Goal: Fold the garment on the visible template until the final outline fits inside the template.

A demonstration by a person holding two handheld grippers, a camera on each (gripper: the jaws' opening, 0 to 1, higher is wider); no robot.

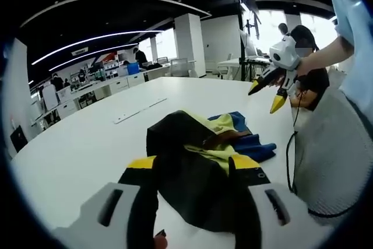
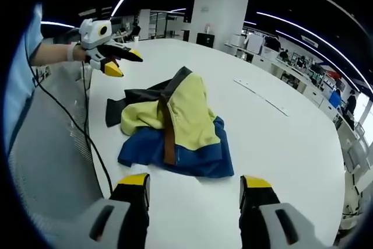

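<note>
A crumpled garment (image 1: 201, 150) in black, pale yellow and blue lies bunched on the white table (image 1: 87, 144). In the right gripper view the garment (image 2: 175, 123) shows a yellow panel with a brown stripe over blue cloth. My left gripper (image 1: 193, 164) is open, its yellow-tipped jaws framing the near black part of the garment. Seen from the other side, the left gripper (image 2: 123, 63) hangs in the air above the table's edge, holding nothing. My right gripper (image 2: 195, 182) is open, short of the blue hem. That right gripper (image 1: 266, 96) also hovers above the table's far side.
A thin pale strip (image 1: 140, 111) lies on the table beyond the garment. A black cable (image 2: 87, 132) hangs along the person's grey clothing at the table edge (image 2: 108, 161). Desks, pillars and people fill the office behind.
</note>
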